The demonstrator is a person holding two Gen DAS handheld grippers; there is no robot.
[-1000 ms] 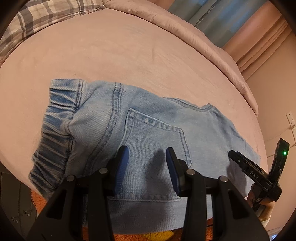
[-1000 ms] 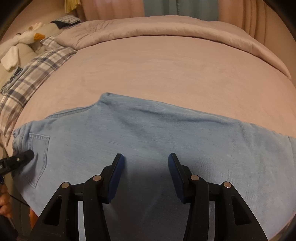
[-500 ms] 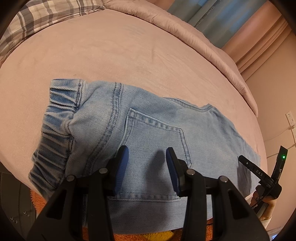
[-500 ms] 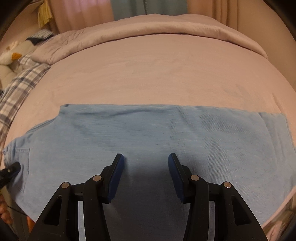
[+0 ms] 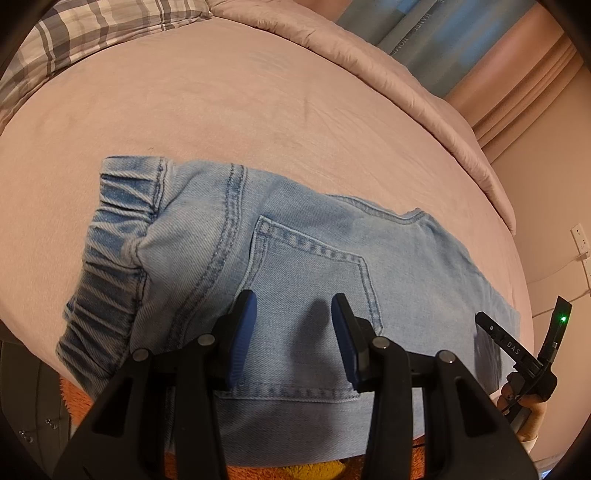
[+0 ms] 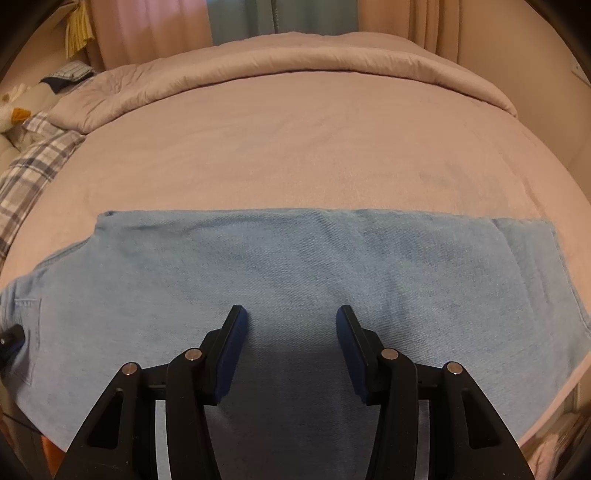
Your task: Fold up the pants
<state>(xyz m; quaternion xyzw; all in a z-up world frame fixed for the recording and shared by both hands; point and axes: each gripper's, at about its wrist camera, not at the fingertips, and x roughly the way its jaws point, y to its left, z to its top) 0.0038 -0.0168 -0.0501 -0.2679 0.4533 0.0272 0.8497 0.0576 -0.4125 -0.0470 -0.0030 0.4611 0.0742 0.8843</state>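
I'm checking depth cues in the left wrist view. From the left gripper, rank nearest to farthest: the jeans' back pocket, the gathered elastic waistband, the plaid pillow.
1. Stitched back pocket of the light blue denim pants: just ahead of the open left gripper.
2. Gathered elastic waistband: farther off, to the left.
3. Grey plaid pillow: far upper left, at the bed's edge.

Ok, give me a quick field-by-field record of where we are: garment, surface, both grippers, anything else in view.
garment: light blue jeans, laid flat, legs stacked lengthwise
waistband: elastic, gathered, at the left end
back pocket: facing up
surface: pink bedspread
left gripper: open, over the back pocket, nothing held
right gripper: open, over the legs, nothing held
other: plaid pillow; rolled duvet at the far edge; curtains
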